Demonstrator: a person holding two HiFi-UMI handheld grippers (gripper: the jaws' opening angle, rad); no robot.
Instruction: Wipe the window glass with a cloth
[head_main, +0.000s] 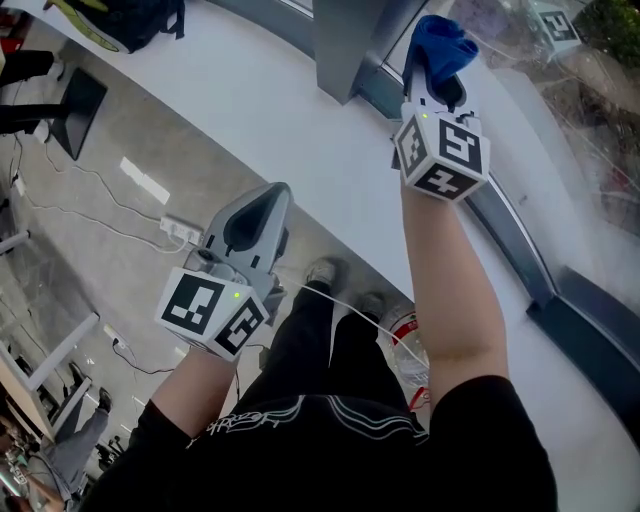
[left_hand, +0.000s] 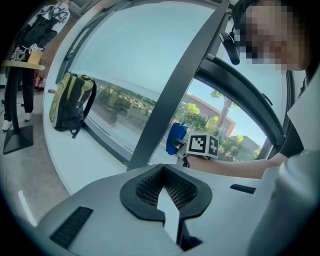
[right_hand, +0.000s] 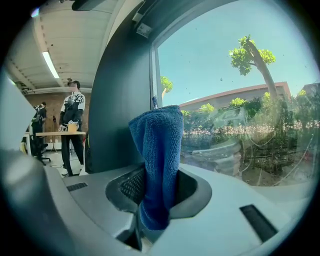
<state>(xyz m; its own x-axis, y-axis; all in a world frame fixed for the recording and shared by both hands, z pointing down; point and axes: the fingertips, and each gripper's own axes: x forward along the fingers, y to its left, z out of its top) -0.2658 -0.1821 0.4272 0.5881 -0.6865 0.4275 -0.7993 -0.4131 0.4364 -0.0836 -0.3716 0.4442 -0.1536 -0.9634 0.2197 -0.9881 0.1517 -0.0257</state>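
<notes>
My right gripper is raised at the window and is shut on a blue cloth. The cloth stands up folded between the jaws in the right gripper view. It is close to the window glass, just right of the dark frame post; contact cannot be told. My left gripper hangs lower at the left over the floor, shut, with nothing in it. In the left gripper view, beyond that left gripper, the cloth shows at the glass.
A broad white sill runs under the curved window, and a backpack lies on it at the left. A power strip with cables lies on the floor. A clear bottle is by the person's feet. People stand by a far table.
</notes>
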